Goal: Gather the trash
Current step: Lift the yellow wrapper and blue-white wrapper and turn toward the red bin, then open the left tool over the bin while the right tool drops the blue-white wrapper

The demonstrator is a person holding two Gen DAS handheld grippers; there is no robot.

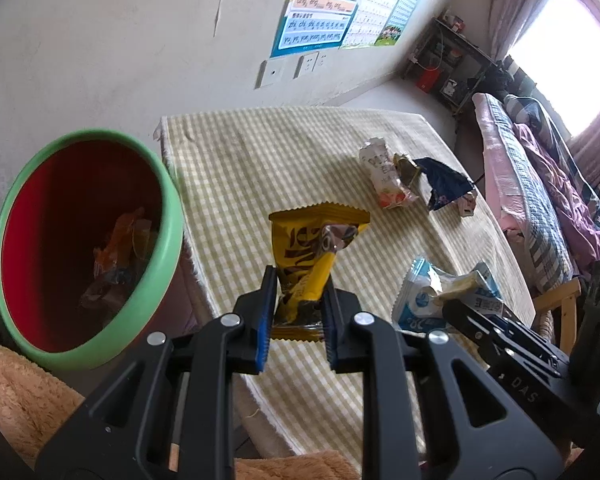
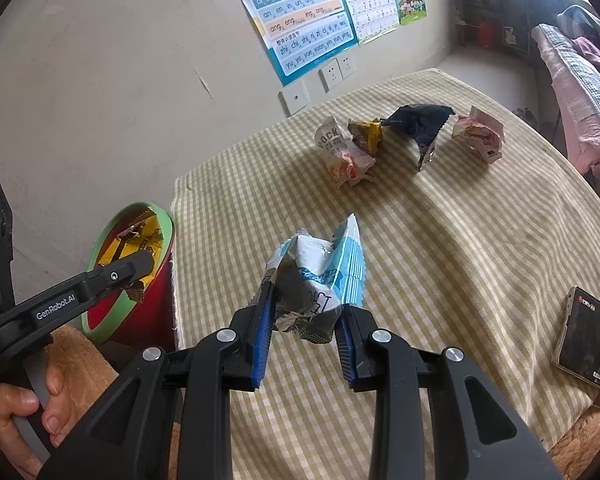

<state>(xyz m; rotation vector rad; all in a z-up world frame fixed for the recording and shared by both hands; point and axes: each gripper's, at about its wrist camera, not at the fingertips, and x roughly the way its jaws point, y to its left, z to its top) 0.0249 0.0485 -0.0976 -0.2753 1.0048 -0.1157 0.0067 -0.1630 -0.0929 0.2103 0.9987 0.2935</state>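
Wrappers (image 2: 350, 152) on checked tablecloth (image 2: 440, 260), poster (image 2: 300, 20) on wall behind.

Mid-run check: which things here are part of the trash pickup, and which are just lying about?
Job:
- yellow wrapper in left tool
- blue-white wrapper in right tool
- green-rimmed bin
- white wrapper, dark blue wrapper, pink wrapper

Lying about:
- phone
- checked tablecloth

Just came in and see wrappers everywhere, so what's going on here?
A person is clearing snack trash off the checked tablecloth with two handheld grippers. The left gripper is shut on a yellow wrapper, near the green-rimmed red bin, which already holds some wrappers. The right gripper is shut on a crumpled blue-and-white wrapper. Several wrappers remain at the table's far side.
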